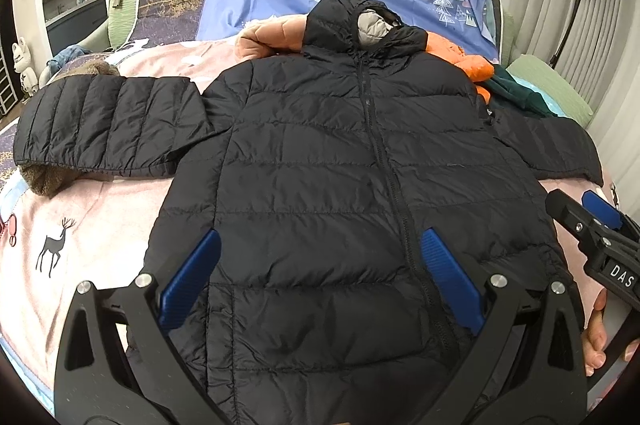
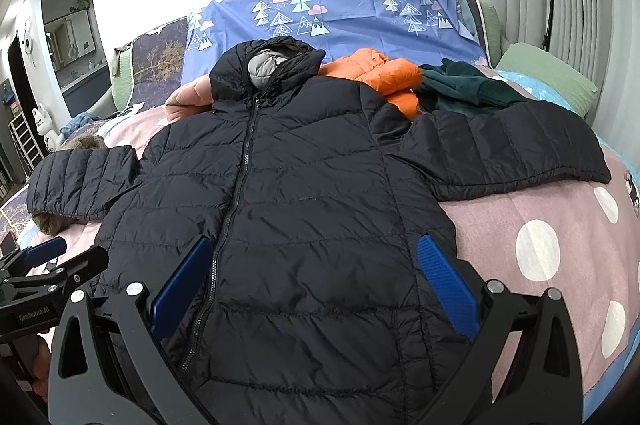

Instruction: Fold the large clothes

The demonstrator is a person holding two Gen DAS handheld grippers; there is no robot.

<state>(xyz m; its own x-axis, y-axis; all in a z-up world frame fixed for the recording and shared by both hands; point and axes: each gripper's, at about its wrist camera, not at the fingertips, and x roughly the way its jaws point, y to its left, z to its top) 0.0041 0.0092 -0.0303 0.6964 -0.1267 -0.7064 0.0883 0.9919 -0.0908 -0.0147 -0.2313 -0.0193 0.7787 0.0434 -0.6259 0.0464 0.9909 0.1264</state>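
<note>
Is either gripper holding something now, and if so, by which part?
Nothing is held. The left gripper and right gripper are both open above the black quilted puffer jacket, which lies flat.

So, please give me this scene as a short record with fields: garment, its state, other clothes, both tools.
garment: black hooded puffer jacket
state: lying flat on the bed, front up, zipped, both sleeves spread sideways, not folded yet
other clothes: orange jacket, dark green garment, pink jacket, all behind the hood
left tool: open, over the lower hem, holding nothing
right tool: open, over the lower hem, holding nothing
</note>
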